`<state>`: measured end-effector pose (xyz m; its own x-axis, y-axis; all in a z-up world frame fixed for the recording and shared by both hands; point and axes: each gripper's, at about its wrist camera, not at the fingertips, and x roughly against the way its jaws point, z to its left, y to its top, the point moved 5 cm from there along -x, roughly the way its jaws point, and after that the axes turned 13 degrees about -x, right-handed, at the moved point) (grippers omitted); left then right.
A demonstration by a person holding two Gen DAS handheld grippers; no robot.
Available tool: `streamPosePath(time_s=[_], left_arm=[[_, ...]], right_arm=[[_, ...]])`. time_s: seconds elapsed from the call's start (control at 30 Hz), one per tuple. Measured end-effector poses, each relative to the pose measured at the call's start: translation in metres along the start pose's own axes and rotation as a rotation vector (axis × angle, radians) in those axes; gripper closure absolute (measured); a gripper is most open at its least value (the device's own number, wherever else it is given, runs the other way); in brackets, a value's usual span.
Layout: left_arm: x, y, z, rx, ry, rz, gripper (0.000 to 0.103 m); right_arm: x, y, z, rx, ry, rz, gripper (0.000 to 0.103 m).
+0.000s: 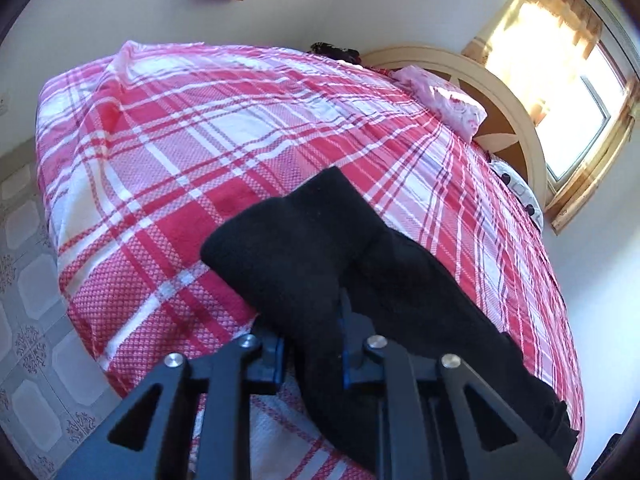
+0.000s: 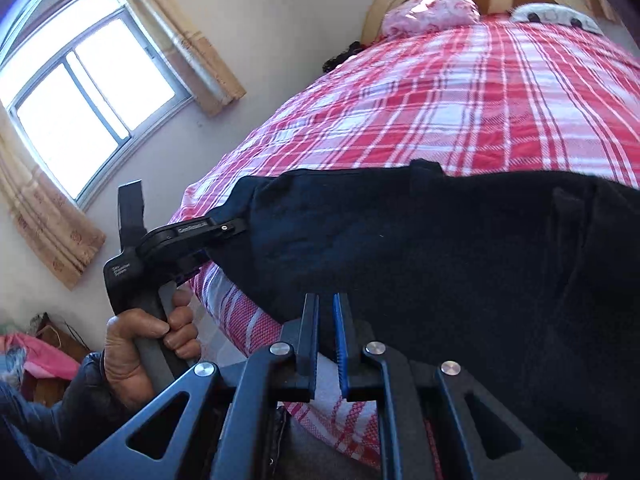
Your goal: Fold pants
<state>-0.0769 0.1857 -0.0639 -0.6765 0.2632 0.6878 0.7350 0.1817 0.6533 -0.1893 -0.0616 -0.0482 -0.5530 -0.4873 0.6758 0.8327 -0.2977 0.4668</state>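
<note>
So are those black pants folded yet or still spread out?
Partly folded: the black pants have one end doubled over itself on the bed.

Plaid bedspread (image 1: 180,152), pink pillow (image 1: 452,104), curtained window (image 2: 80,108)

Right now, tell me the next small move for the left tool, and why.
Probably lift the left tool and carry its end over the pants: it is shut on one end, and the rest lies stretched along the bed edge.
</note>
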Motion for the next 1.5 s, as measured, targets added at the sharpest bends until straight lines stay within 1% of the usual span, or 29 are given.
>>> streamPosePath(time_s=[0.1, 0.13, 0.2, 0.27, 0.3, 0.37, 0.43, 0.5, 0.6, 0.63, 0.7, 0.8, 0.83, 0.9, 0.93, 0.97, 1.0, 1.03, 1.07, 1.1, 1.13, 1.17, 1.2, 1.23, 1.27, 1.3, 1.37, 1.43, 1.5], left_arm=[[0.016, 0.009, -0.020, -0.081, -0.008, -0.061, 0.085], [0.021, 0.012, -0.029, -0.113, -0.024, -0.081, 0.085], [0.037, 0.020, -0.059, -0.214, -0.071, -0.132, 0.085], [0.053, 0.024, -0.097, -0.338, -0.113, -0.189, 0.085], [0.063, 0.023, -0.122, -0.412, -0.154, -0.224, 0.085], [0.079, 0.017, -0.159, -0.507, -0.235, -0.265, 0.085], [0.092, 0.003, -0.202, -0.611, -0.330, -0.293, 0.085], [0.102, -0.021, -0.247, -0.730, -0.424, -0.311, 0.085], [0.111, -0.065, -0.299, -0.870, -0.552, -0.301, 0.085], [0.110, -0.080, -0.311, -0.911, -0.581, -0.290, 0.085], [0.101, -0.118, -0.336, -1.021, -0.597, -0.251, 0.085], [0.085, -0.158, -0.347, -1.141, -0.574, -0.200, 0.085], [0.079, -0.166, -0.347, -1.165, -0.563, -0.178, 0.085], [0.071, -0.176, -0.342, -1.187, -0.552, -0.129, 0.085], [0.068, -0.178, -0.340, -1.195, -0.552, -0.111, 0.083], [0.065, -0.181, -0.338, -1.220, -0.548, -0.095, 0.079], [0.066, -0.180, -0.336, -1.237, -0.542, -0.101, 0.077], [0.071, -0.182, -0.336, -1.251, -0.546, -0.106, 0.069], [0.076, -0.183, -0.336, -1.258, -0.565, -0.102, 0.056], [0.081, -0.180, -0.335, -1.252, -0.592, -0.097, 0.049], [0.086, -0.178, -0.333, -1.242, -0.608, -0.096, 0.037], [0.091, -0.171, -0.327, -1.223, -0.624, -0.096, 0.034], [0.091, -0.167, -0.324, -1.205, -0.634, -0.091, 0.034], [0.092, -0.160, -0.319, -1.179, -0.639, -0.084, 0.033], [0.093, -0.151, -0.313, -1.143, -0.639, -0.073, 0.028], [0.092, -0.139, -0.305, -1.098, -0.630, -0.066, 0.027], [0.088, -0.116, -0.290, -1.020, -0.591, -0.061, 0.026], [0.082, -0.091, -0.276, -0.949, -0.552, -0.063, 0.026], [0.076, -0.070, -0.260, -0.884, -0.499, -0.077, 0.021]], right_arm=[[0.014, 0.003, -0.013, -0.060, 0.016, -0.038, 0.095], [0.029, 0.006, -0.020, -0.086, 0.027, -0.086, 0.095], [0.056, 0.011, -0.033, -0.124, 0.032, -0.170, 0.095], [0.082, 0.017, -0.050, -0.170, 0.008, -0.241, 0.095], [0.095, 0.019, -0.062, -0.202, -0.007, -0.275, 0.095], [0.121, 0.021, -0.086, -0.274, -0.033, -0.331, 0.095], [0.144, 0.020, -0.110, -0.332, -0.053, -0.379, 0.095], [0.163, 0.018, -0.128, -0.366, -0.087, -0.417, 0.095], [0.188, 0.013, -0.152, -0.425, -0.116, -0.474, 0.095], [0.196, 0.010, -0.160, -0.438, -0.129, -0.493, 0.095], [0.206, 0.005, -0.171, -0.467, -0.143, -0.520, 0.095], [0.213, -0.004, -0.187, -0.517, -0.127, -0.522, 0.095], [0.212, -0.007, -0.188, -0.521, -0.134, -0.519, 0.095], [0.208, -0.010, -0.191, -0.534, -0.140, -0.512, 0.095], [0.206, -0.011, -0.195, -0.546, -0.124, -0.505, 0.095], [0.205, -0.012, -0.197, -0.558, -0.105, -0.500, 0.095], [0.204, -0.013, -0.200, -0.572, -0.081, -0.498, 0.095], [0.202, -0.012, -0.203, -0.591, -0.047, -0.495, 0.094], [0.202, -0.014, -0.206, -0.605, -0.031, -0.497, 0.089], [0.202, -0.014, -0.209, -0.626, -0.005, -0.499, 0.074], [0.204, -0.012, -0.211, -0.646, 0.042, -0.509, 0.062], [0.207, -0.013, -0.207, -0.656, 0.068, -0.522, 0.037], [0.211, -0.013, -0.208, -0.666, 0.100, -0.545, 0.025], [0.215, -0.012, -0.208, -0.674, 0.124, -0.565, 0.025], [0.217, -0.011, -0.207, -0.676, 0.132, -0.563, 0.025], [0.216, -0.007, -0.208, -0.669, 0.127, -0.547, 0.025], [0.213, 0.000, -0.205, -0.619, 0.094, -0.529, 0.025], [0.203, 0.007, -0.199, -0.554, 0.039, -0.511, 0.025], [0.189, 0.011, -0.194, -0.531, 0.029, -0.482, 0.025]])
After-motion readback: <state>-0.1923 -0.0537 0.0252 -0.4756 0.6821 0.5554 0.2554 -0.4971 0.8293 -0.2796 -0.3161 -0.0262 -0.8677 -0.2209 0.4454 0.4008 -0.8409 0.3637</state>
